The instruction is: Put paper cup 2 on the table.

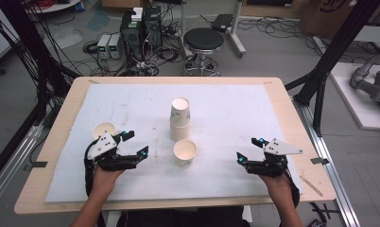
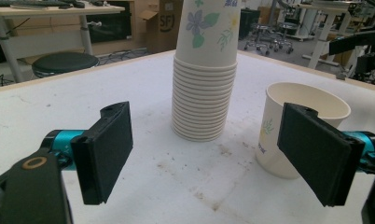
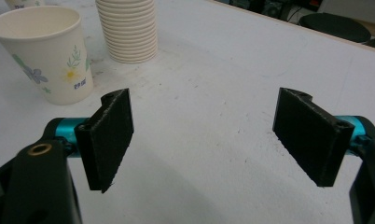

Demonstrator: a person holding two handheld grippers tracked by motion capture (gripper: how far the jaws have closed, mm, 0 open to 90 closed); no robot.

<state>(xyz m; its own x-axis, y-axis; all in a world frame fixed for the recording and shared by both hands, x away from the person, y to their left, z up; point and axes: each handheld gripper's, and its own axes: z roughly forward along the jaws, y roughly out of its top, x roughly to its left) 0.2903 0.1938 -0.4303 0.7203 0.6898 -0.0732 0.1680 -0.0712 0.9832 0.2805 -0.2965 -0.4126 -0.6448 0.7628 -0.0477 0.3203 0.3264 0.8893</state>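
A tall stack of flower-printed paper cups (image 1: 180, 118) stands upside down near the middle of the white mat. One single cup (image 1: 185, 152) stands upright just in front of it. Another cup (image 1: 104, 130) stands at the left, right behind my left gripper (image 1: 137, 143). That gripper is open and empty, pointing at the stack (image 2: 204, 93) with the single cup (image 2: 271, 144) behind its right jaw. My right gripper (image 1: 248, 149) rests open and empty on the mat to the right of the single cup (image 3: 48, 60), a hand's width away, with the stack (image 3: 128, 30) beyond.
The white mat covers a wooden table (image 1: 56, 137). Beyond its far edge are a black stool (image 1: 203, 40), computer boxes (image 1: 141, 28) and loose cables on the floor. Black frame posts stand at both sides.
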